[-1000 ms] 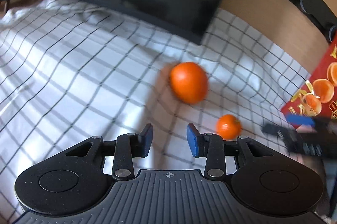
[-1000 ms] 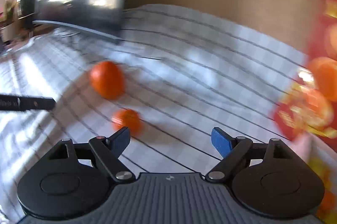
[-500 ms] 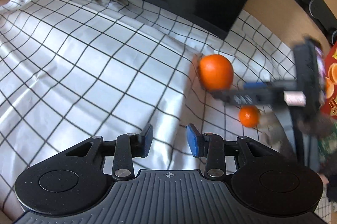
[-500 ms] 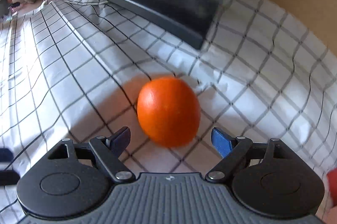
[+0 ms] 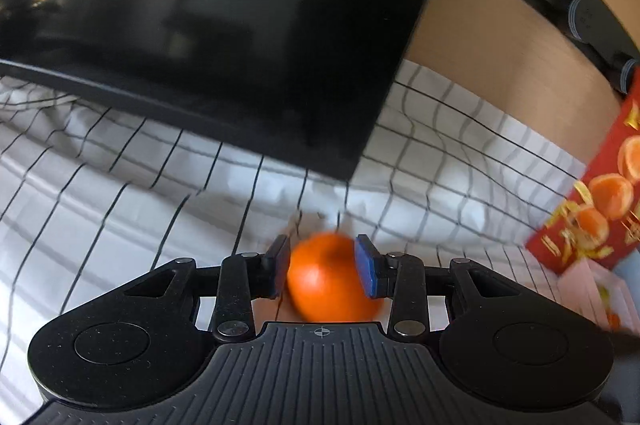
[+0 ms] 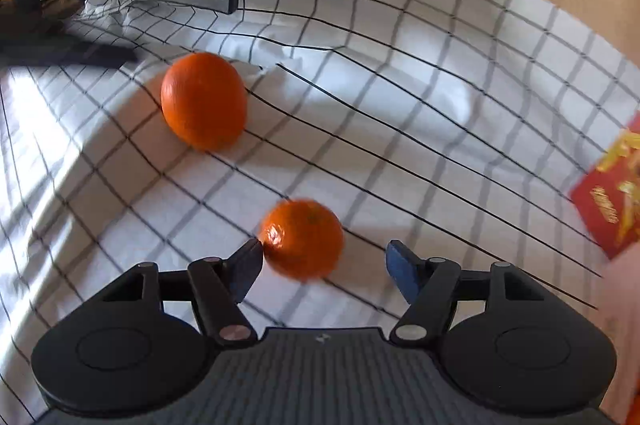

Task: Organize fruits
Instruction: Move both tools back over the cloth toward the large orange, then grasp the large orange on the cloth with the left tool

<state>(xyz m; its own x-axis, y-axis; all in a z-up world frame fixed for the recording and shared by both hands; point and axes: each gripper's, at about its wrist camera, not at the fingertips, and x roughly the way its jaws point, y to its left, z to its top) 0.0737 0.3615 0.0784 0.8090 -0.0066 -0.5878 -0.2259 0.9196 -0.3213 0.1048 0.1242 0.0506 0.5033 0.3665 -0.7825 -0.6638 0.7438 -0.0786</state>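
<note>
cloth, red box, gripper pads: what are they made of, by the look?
Cloth: soft woven fabric, matte; it wrinkles and bunches, printed with a black grid.
Red box: likely printed cardboard, slightly glossy; flat panel with a fruit picture and gold marks.
Pads: blue, matte, probably rubber or foam; too blurred to be sure.

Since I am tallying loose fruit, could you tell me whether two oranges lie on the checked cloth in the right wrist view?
Yes, a large orange lies farther back and a smaller orange lies nearer on the checked cloth.

Oranges [image 6: 203, 100] [image 6: 302, 238] orange; cloth [image 6: 400, 97] white, black grid; box [image 5: 592, 209] red, orange-fruit print; pads [image 5: 366, 271] blue.
</note>
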